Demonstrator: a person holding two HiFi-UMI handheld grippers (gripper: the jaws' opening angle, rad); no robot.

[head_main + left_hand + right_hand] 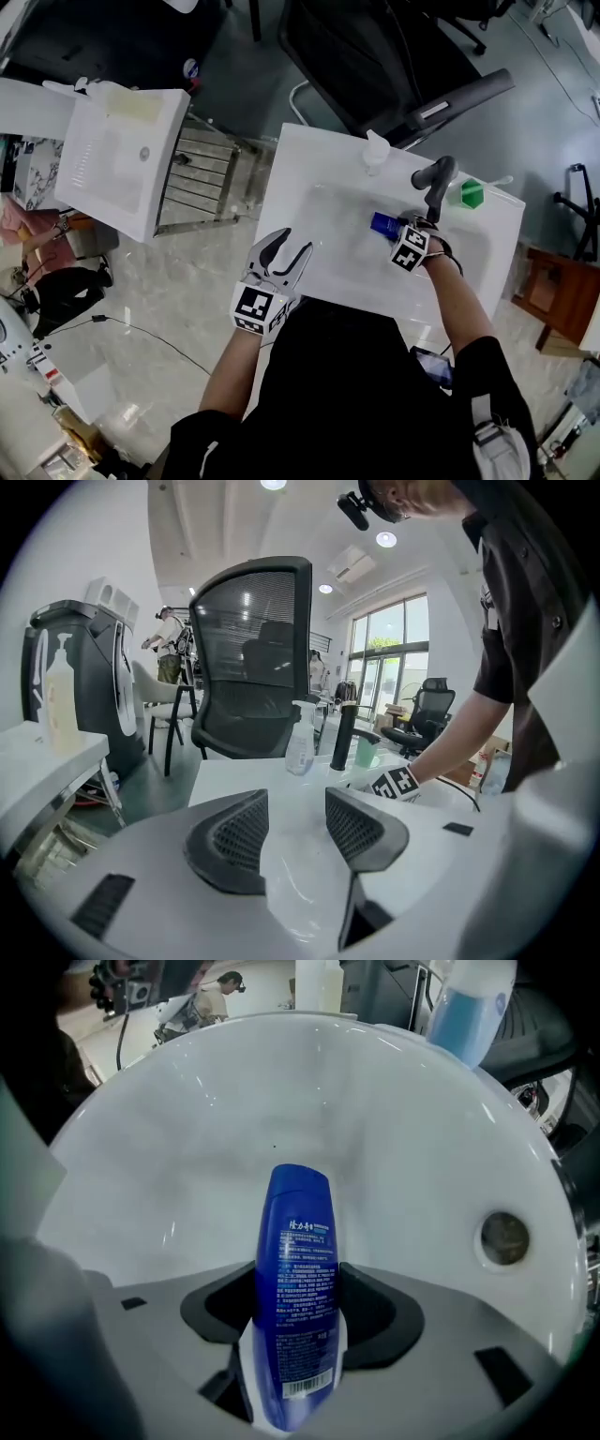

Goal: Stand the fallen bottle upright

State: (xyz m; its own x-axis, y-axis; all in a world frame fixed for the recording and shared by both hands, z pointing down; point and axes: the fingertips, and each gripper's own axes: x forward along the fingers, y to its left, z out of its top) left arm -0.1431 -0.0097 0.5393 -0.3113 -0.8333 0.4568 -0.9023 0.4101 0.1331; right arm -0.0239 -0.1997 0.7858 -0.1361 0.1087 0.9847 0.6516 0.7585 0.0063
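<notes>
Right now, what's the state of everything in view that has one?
blue bottle: lying on its side in the sink.
right gripper: jaws flank the blue bottle; can't tell if they press on it.
left gripper: open, empty.
faucet: no water running.
pump bottle: upright on the sink's back rim.
green cup: upright beside the faucet.

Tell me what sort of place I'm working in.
Probably an office or lab staged as a washroom: a white ceramic washbasin with a black faucet, a black mesh office chair behind it, and a second white basin unit.
</notes>
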